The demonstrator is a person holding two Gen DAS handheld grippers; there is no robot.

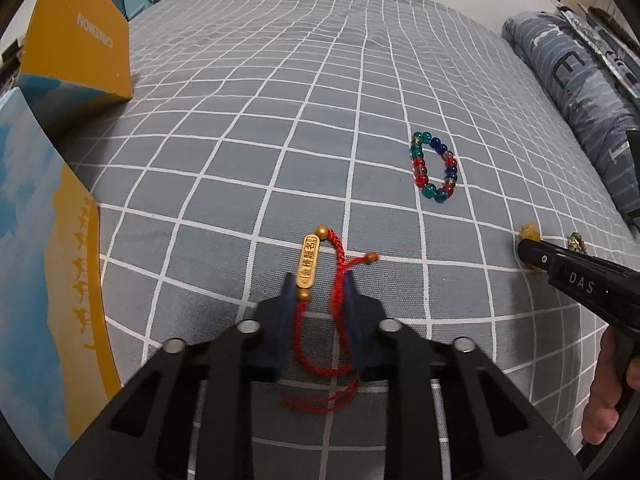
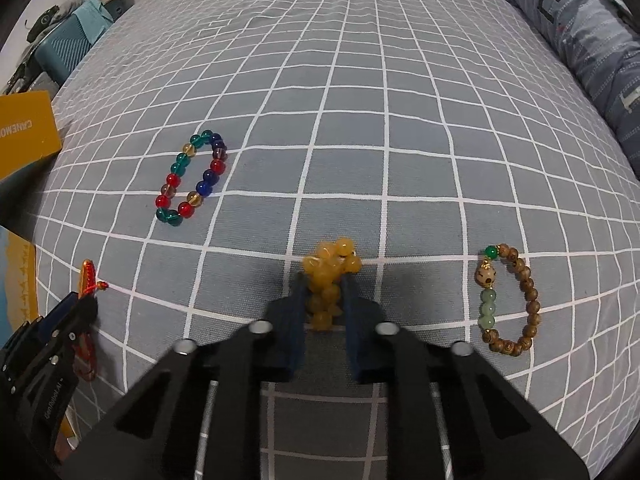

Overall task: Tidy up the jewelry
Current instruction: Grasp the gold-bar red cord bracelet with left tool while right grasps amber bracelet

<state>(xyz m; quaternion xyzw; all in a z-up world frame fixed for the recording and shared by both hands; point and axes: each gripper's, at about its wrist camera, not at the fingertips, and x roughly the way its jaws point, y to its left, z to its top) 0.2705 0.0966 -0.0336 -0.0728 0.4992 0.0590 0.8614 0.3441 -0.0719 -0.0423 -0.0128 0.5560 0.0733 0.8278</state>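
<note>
On the grey checked bed sheet lie several bracelets. My left gripper has its jaws around a red cord bracelet with a gold bar charm, closing on it; the cord loops between the blue pads. My right gripper is shut on a bunched yellow bead bracelet; it also shows in the left wrist view. A multicoloured glass bead bracelet lies flat further off. A wooden bead bracelet with green beads lies to the right of my right gripper.
An open yellow and blue box stands at the left, its lid upright behind. A folded grey quilt lies along the right edge. Clutter sits beyond the bed's far left corner.
</note>
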